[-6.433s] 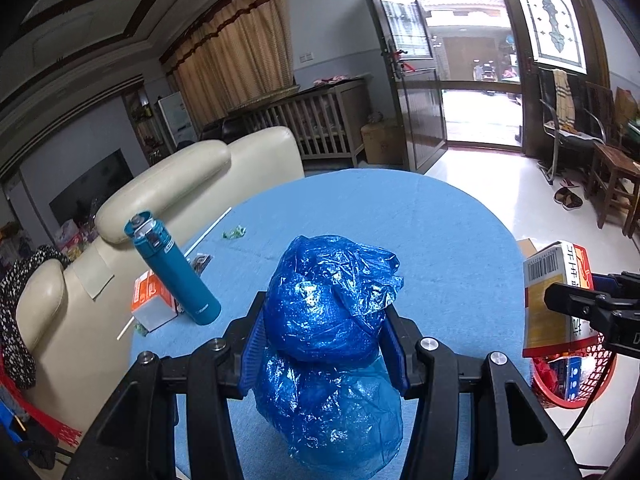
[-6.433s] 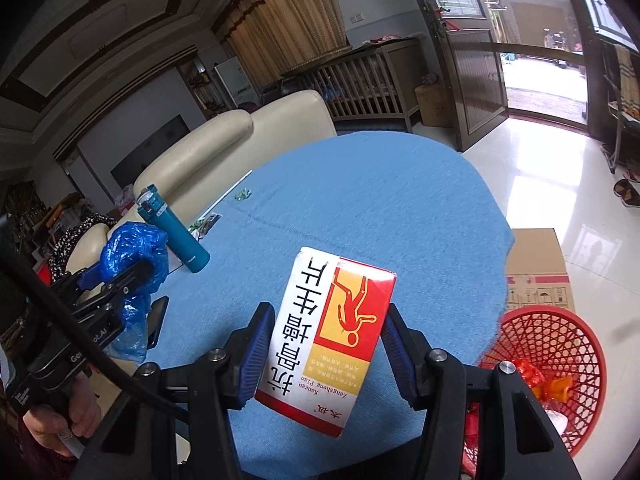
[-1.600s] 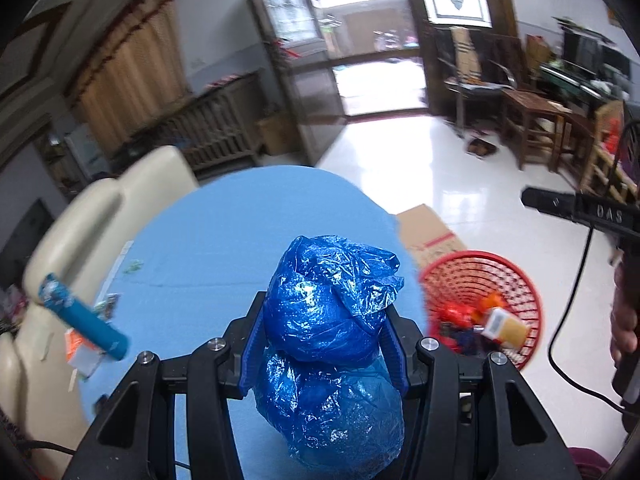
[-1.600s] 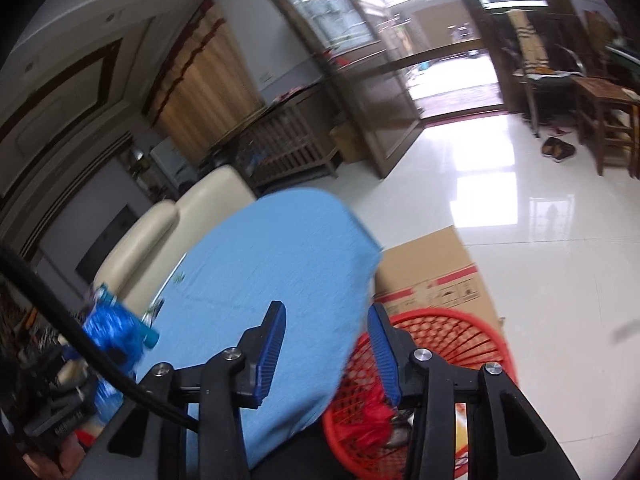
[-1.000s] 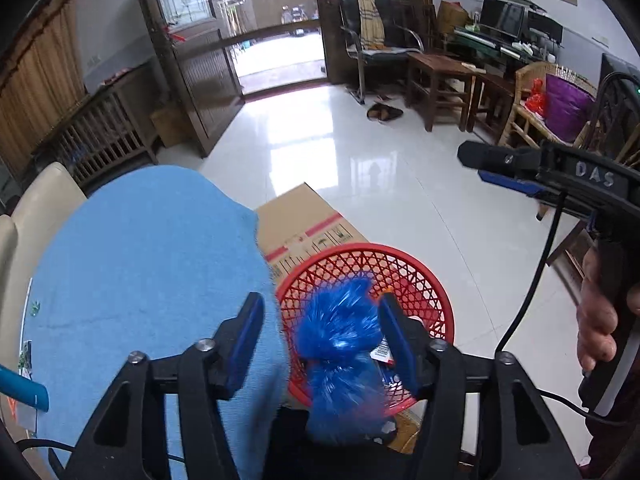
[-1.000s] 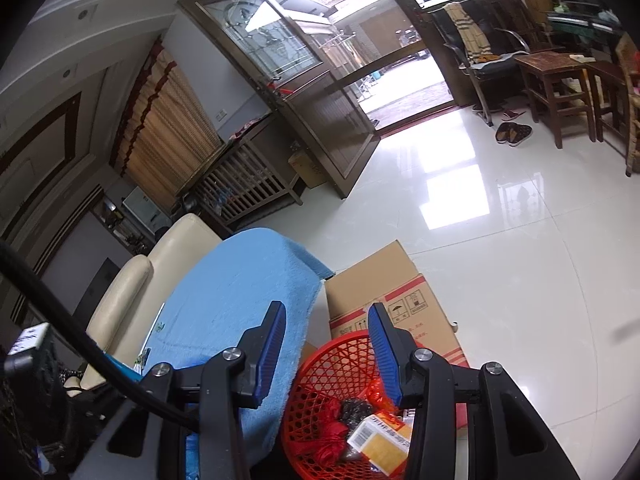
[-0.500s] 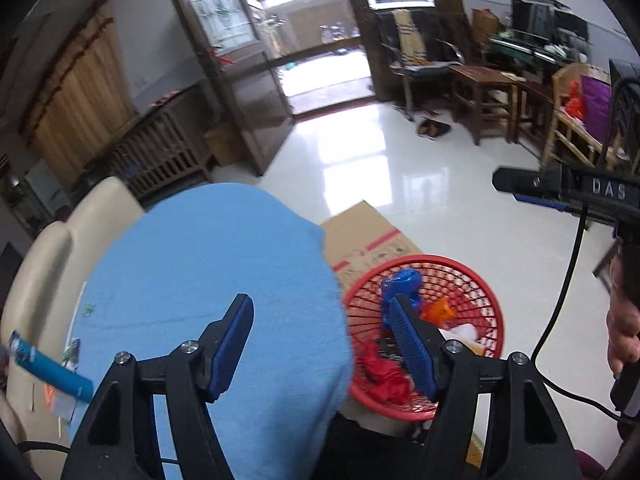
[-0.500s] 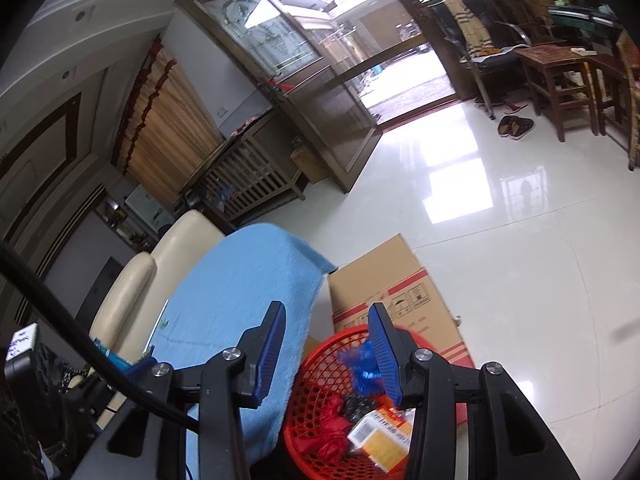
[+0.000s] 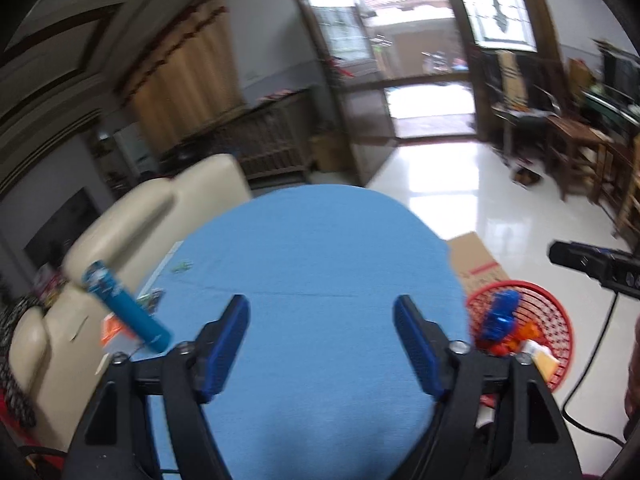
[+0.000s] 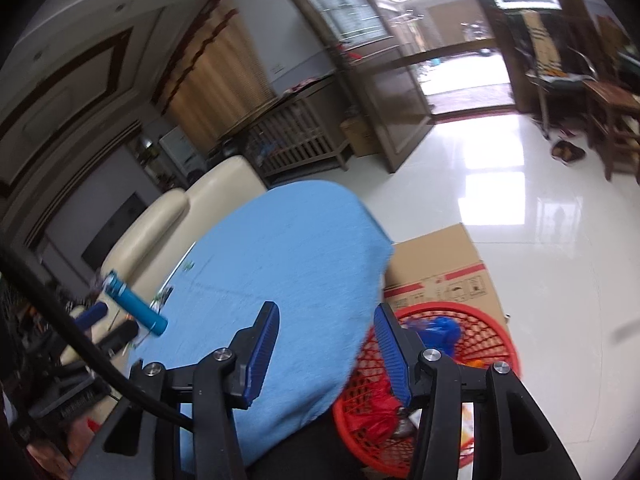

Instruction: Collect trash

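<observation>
Inside red basket [image 10: 492, 344], crumpled blue bag [image 10: 440, 330] (glossy).

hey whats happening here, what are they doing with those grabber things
A person is clearing trash off a table with a gripper in each hand. Right now both the left gripper and the right gripper are open and carry nothing. A blue plastic bag lies in the red basket on the floor beside the blue table, along with other rubbish. A teal bottle stands near the table's left edge, with small scraps by it.
</observation>
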A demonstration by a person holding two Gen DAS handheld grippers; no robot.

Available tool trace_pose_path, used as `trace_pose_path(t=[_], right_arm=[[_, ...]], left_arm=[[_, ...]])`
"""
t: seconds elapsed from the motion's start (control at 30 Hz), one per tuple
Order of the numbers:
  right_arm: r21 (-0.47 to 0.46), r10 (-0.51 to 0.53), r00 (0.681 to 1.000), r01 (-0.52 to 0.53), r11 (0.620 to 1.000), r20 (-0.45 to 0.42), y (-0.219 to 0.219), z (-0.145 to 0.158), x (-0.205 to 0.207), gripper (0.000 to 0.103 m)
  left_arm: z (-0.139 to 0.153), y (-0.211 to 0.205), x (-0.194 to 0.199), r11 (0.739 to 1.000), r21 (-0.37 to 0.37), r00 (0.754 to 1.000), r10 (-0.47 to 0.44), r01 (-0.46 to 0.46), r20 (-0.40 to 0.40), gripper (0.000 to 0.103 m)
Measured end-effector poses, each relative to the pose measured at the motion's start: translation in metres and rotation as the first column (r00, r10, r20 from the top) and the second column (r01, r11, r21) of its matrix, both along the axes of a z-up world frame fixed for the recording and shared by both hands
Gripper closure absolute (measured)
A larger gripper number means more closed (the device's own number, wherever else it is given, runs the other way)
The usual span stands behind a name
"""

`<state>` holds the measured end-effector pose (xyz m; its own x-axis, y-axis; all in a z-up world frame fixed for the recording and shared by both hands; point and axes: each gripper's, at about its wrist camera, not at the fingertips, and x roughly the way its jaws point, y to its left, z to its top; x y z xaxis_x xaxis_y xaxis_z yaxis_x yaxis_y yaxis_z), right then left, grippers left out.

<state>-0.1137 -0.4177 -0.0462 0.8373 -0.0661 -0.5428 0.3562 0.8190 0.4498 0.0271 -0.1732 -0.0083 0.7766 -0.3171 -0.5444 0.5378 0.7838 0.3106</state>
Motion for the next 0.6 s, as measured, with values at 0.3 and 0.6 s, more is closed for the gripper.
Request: trace_pose_path(t=[0.3, 0.6], right_arm=[[-0.13, 0.133, 0.99, -0.127, 0.983, 0.041, 0.08, 0.028, 0.034, 0.049], [-0.205, 0.242, 0.967, -0.223, 0.953, 0.074, 0.155, 0.047, 0.06, 0.039]], left_arm=[[0.02, 0.082, 0.009, 0.984, -0.078, 0.984, 0.165, -0.159, 0.073, 0.016], [0.024, 0.153, 0.016, 0.948, -0.128, 0.951, 0.301, -0.29, 0.076, 0.016]])
